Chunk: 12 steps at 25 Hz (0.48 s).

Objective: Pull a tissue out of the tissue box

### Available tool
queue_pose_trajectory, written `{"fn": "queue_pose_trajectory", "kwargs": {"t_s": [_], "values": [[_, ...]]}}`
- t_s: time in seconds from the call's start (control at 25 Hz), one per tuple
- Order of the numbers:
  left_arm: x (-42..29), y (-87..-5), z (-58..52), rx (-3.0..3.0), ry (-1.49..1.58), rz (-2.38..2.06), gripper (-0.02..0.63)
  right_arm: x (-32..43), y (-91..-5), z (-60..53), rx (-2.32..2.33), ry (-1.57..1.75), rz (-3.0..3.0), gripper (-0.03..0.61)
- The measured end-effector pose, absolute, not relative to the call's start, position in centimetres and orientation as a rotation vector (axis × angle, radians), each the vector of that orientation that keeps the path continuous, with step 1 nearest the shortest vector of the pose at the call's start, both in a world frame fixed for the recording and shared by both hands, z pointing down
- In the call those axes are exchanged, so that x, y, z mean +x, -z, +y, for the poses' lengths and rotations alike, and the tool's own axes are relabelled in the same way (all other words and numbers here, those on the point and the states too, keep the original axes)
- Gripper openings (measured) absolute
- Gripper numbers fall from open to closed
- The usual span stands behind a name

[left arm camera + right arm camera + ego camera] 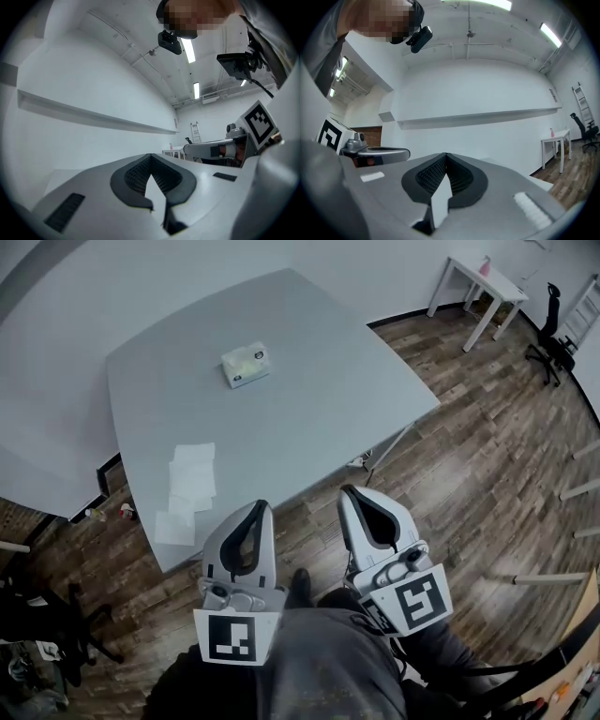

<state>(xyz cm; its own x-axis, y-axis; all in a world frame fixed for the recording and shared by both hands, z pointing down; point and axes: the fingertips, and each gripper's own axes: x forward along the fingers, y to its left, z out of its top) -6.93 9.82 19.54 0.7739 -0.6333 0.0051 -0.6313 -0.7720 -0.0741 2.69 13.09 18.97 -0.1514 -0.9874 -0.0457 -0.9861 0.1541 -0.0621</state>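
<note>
Left gripper (253, 509) and right gripper (361, 493) are held low, side by side in front of the person's grey-trousered legs (328, 662), both pointing level toward the counter and short of its near edge. Left gripper view: dark ribbed fingers (133, 176) pressed together at the tips, nothing between. Right gripper view: same, fingers (429, 176) closed tip to tip, empty. Marker cubes face the head camera. Next out, the large grey square counter (319, 399), with flat white tissue sheets (192, 479) by its near-left edge. Further on, the small rectangular white tissue box with pale green top (246, 364) sits flat on the far-middle part of the counter, well apart from both grippers and untouched. Top opening is too small to make out. Wood-plank floor (487, 446) is around it.
</note>
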Motion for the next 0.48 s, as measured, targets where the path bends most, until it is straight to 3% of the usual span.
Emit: {"fn": "queue_pose_trajectory", "kwargs": {"t_s": [0.48], "values": [[-0.4, -20.1, 1.3, -2.882, 0.050, 1.151, -0.002, 8.4, -17.5, 3.3, -1.875, -0.013, 2.440, 0.002]]}}
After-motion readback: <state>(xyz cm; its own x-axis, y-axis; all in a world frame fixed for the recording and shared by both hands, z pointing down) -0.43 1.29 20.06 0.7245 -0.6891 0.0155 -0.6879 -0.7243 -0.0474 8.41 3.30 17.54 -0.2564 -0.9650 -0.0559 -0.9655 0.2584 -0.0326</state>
